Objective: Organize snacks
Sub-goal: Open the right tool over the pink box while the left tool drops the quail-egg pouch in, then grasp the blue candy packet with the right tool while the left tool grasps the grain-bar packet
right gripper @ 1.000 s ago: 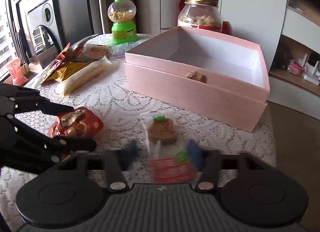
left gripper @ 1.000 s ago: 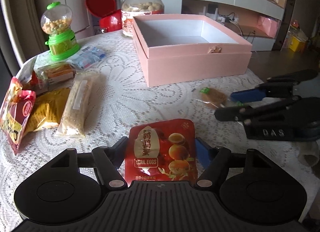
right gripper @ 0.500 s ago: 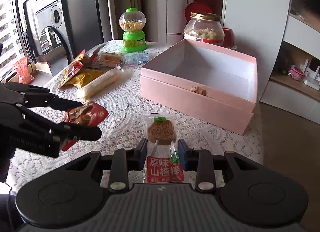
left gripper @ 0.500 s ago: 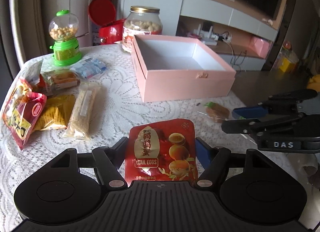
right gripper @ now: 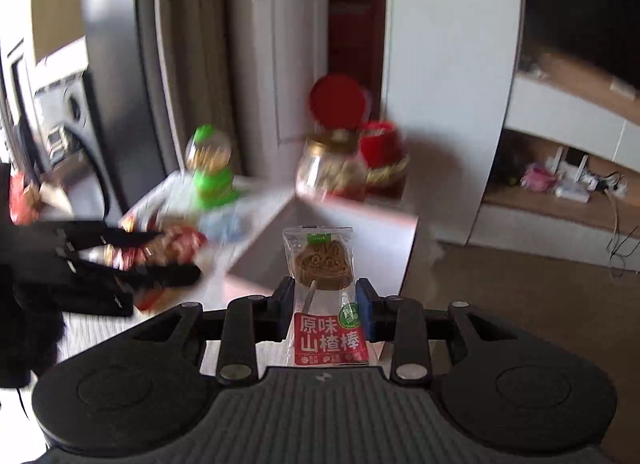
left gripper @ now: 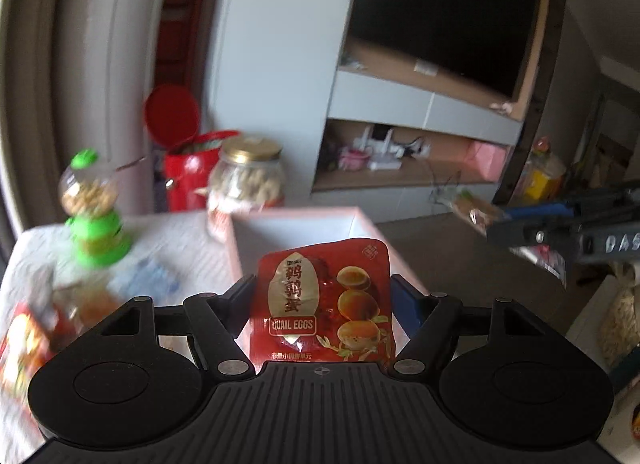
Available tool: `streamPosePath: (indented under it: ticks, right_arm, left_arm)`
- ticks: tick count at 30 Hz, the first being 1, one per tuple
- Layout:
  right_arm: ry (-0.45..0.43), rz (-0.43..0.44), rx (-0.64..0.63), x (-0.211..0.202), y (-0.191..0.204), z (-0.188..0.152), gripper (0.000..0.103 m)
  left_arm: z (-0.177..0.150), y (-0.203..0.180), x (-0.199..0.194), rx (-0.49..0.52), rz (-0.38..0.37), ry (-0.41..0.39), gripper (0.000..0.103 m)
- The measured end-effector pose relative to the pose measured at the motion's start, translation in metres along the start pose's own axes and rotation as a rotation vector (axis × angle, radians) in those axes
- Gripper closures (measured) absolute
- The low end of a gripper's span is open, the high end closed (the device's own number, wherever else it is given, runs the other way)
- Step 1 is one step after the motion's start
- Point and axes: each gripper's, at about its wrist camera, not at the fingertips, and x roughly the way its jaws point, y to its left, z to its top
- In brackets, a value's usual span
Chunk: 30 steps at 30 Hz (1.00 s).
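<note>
Left wrist view: lace-covered table [left gripper: 192,232], pink box [left gripper: 296,232] directly ahead below my left claw [left gripper: 322,304], which grips the red quail-egg pouch [left gripper: 322,304] upright.

Right wrist view: same pink box [right gripper: 340,236] ahead; my right claw [right gripper: 324,304] is clamped on a clear-wrapped hawthorn lollipop [right gripper: 324,264], stick toward me. Both look equally near the box.

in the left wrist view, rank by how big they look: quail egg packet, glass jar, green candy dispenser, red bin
1. quail egg packet, though it is nearest the camera
2. red bin
3. glass jar and green candy dispenser look alike; blur makes ranking unsure
</note>
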Motion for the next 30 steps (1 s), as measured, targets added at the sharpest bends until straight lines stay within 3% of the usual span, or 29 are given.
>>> streamPosePath:
  ticks: [6,13,17,19,20,23,26,30]
  right_arm:
    - [-0.021,0.006,0.055,0.030,-0.015,0.051,0.071]
    - [0.063,0.000,0.083,0.115,-0.034,0.071,0.071]
    - [0.128,-0.014,0.087,0.156,-0.042,0.064,0.070]
    - [0.133,-0.014,0.083,0.173,-0.046,0.062,0.060]
    - [0.142,-0.011,0.086,0.181,-0.048,0.062,0.058]
    - [0.161,0.000,0.126,0.200,-0.055,0.058,0.051]
    - [0.170,-0.016,0.148,0.205,-0.054,0.056,0.043]
    - [0.155,-0.054,0.124,0.203,-0.042,0.056,0.042]
  left_arm:
    - [0.026,0.013,0.057,0.002,-0.021,0.022,0.026]
    - [0.010,0.027,0.132,-0.026,-0.055,0.120,0.026]
    - [0.002,0.017,0.150,0.074,-0.062,0.126,0.025]
    - [-0.004,0.004,0.160,0.210,-0.006,0.149,0.024]
    - [-0.004,0.004,0.162,0.216,0.009,0.142,0.024]
    - [0.000,0.019,0.162,0.094,-0.039,0.128,0.025]
    - [0.005,0.033,0.164,0.026,-0.124,0.189,0.027]
    - [0.015,0.063,0.115,-0.092,-0.121,0.079,0.028]
